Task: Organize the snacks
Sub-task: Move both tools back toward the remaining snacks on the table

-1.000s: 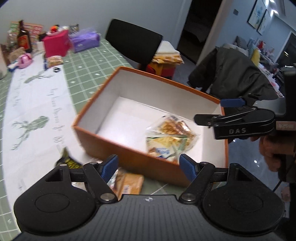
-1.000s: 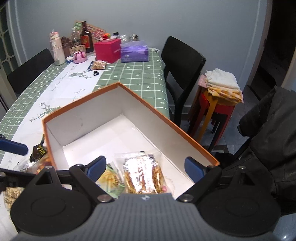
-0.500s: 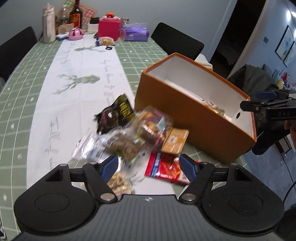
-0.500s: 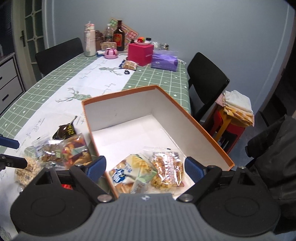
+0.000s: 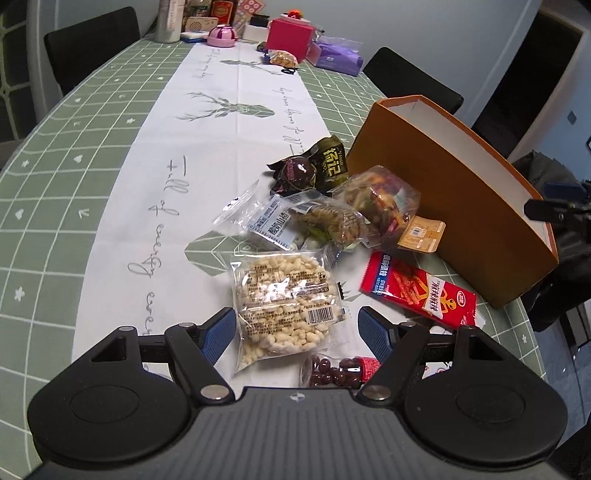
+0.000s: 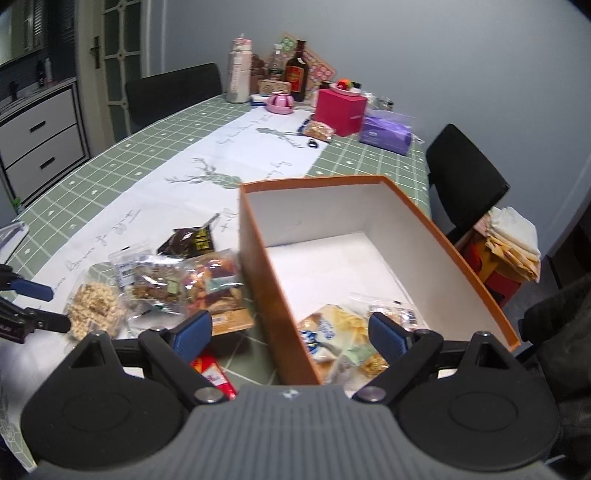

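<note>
An orange box with a white inside stands on the table's right part. Two clear snack bags lie in its near end. A pile of snack packets lies to its left. It includes a puffed rice packet, a red packet, a dark wrapper and a mixed snack bag. My left gripper is open low over the puffed rice packet, which shows between its fingers. My right gripper is open above the box's near wall, holding nothing.
The green checked tablecloth has a white runner down its middle. A pink box, a purple tissue pack and bottles crowd the far end. Black chairs and a red stool with folded cloths stand on the right.
My left gripper swung from above the box leftward and down over the snack pile. My right gripper shifted left, so the box wall now lies between its fingers. Both stayed open.
</note>
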`<state>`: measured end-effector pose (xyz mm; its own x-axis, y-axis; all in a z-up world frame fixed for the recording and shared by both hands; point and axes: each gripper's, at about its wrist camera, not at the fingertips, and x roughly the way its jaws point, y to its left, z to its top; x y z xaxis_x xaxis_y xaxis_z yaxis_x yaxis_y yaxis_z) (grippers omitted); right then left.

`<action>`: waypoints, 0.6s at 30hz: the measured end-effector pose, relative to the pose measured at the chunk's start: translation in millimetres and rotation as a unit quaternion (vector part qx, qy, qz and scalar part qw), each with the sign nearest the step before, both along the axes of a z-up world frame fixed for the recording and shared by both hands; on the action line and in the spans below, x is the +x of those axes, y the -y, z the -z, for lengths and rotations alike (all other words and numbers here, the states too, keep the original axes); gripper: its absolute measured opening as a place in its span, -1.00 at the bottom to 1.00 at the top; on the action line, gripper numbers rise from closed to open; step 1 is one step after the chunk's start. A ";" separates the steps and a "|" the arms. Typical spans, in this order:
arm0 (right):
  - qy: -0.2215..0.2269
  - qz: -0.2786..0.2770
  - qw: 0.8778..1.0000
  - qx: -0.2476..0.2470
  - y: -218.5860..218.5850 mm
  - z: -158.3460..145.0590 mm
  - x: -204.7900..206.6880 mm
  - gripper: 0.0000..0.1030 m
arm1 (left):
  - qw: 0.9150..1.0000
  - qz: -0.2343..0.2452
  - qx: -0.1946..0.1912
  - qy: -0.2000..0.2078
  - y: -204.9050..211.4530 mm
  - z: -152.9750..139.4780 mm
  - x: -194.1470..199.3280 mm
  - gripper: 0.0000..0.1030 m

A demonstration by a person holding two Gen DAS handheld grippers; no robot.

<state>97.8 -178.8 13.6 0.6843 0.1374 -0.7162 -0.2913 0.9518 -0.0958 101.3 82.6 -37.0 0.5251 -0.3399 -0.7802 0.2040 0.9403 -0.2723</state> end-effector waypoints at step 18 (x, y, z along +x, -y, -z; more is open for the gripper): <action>-0.100 -0.083 0.991 -0.026 -51.4 67.9 8.6 0.74 | 1.000 -0.013 -0.011 0.007 5.1 17.2 10.2 0.73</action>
<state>106.4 -127.4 -54.4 0.4994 0.1962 -0.8438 -0.4622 0.8842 -0.0680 111.6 77.4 -54.2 0.5453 -0.3432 -0.7647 0.1844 0.9391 -0.2900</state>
